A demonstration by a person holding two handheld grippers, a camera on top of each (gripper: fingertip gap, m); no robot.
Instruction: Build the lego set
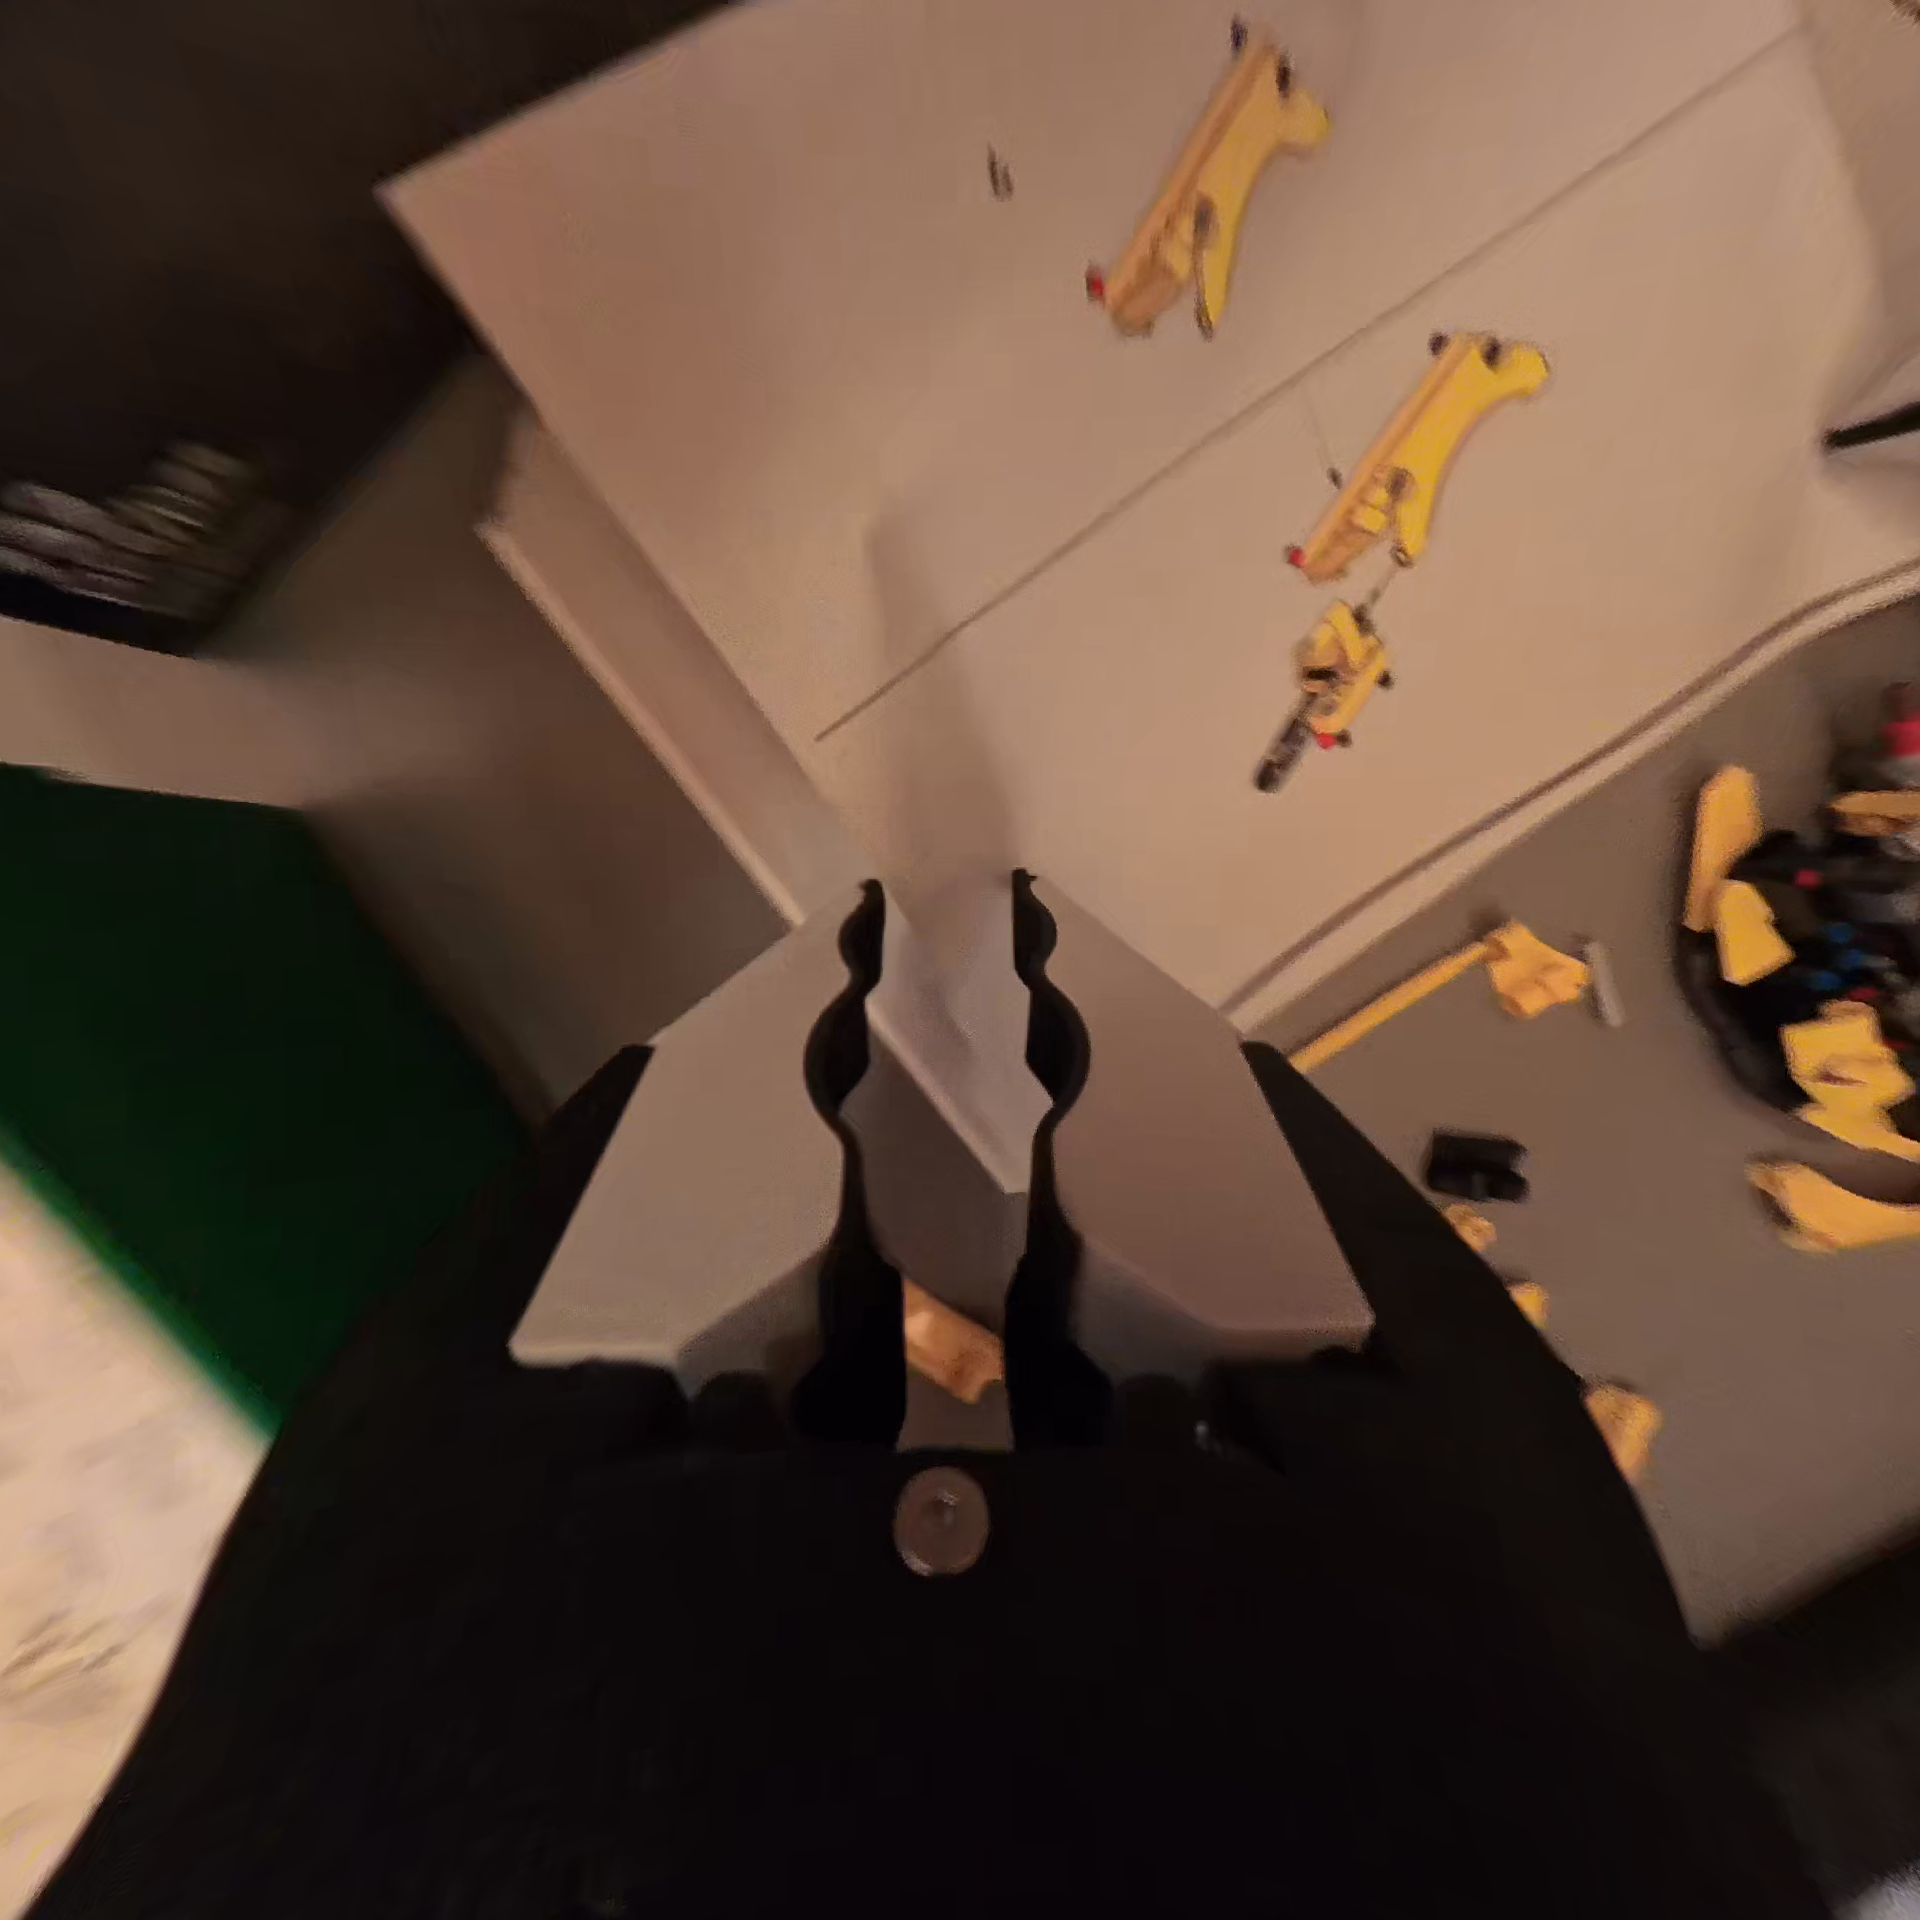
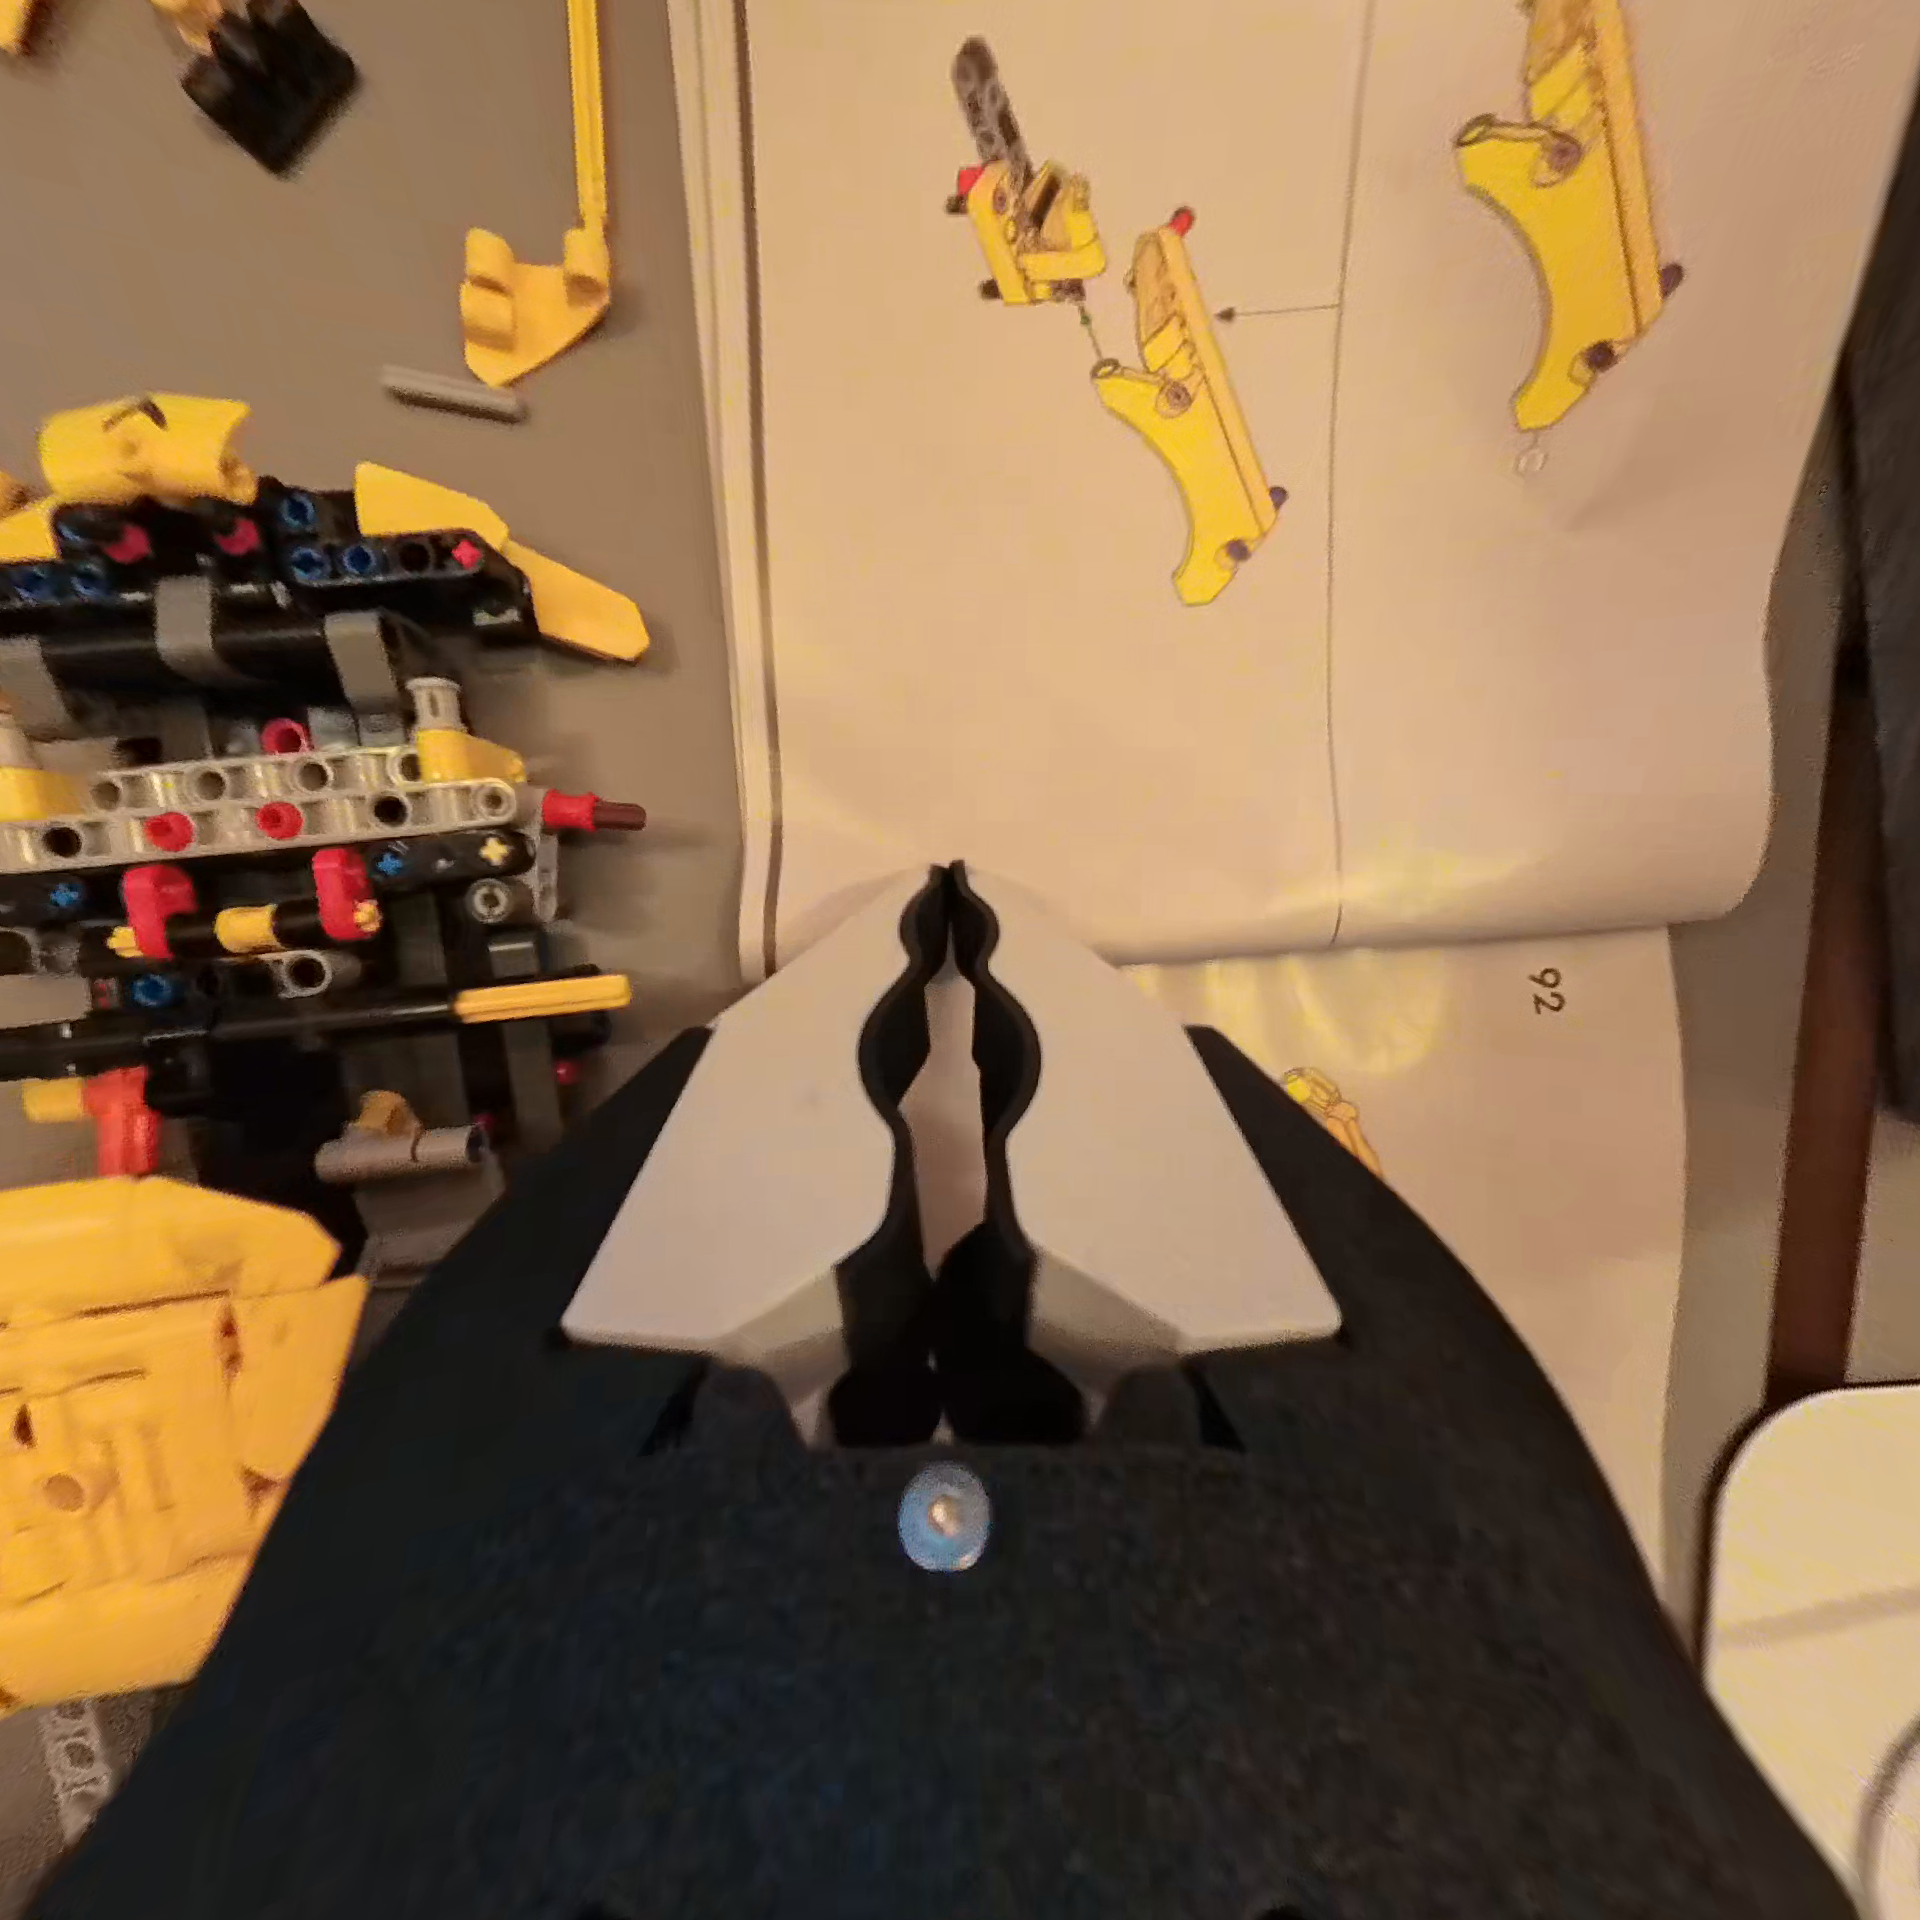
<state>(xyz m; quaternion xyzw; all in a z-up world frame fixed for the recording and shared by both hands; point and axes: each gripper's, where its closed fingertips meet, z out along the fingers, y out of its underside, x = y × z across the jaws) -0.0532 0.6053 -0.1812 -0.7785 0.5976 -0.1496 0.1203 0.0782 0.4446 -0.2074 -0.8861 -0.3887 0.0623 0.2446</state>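
Overhead, two claws — left claw (image 1: 948, 883) parted, right claw (image 2: 951, 868) closed.

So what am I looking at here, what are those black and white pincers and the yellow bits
Each pincer is a hand-held gripper; a person holds one in each hand, with a camera on each looking along its fingers. One picture is from the left gripper, open and empty. The other is from the right gripper, shut on nothing. Both hover over an open instruction booklet on a grey table. Beside the booklet stands a half-built yellow and black model, with loose yellow pieces around it.
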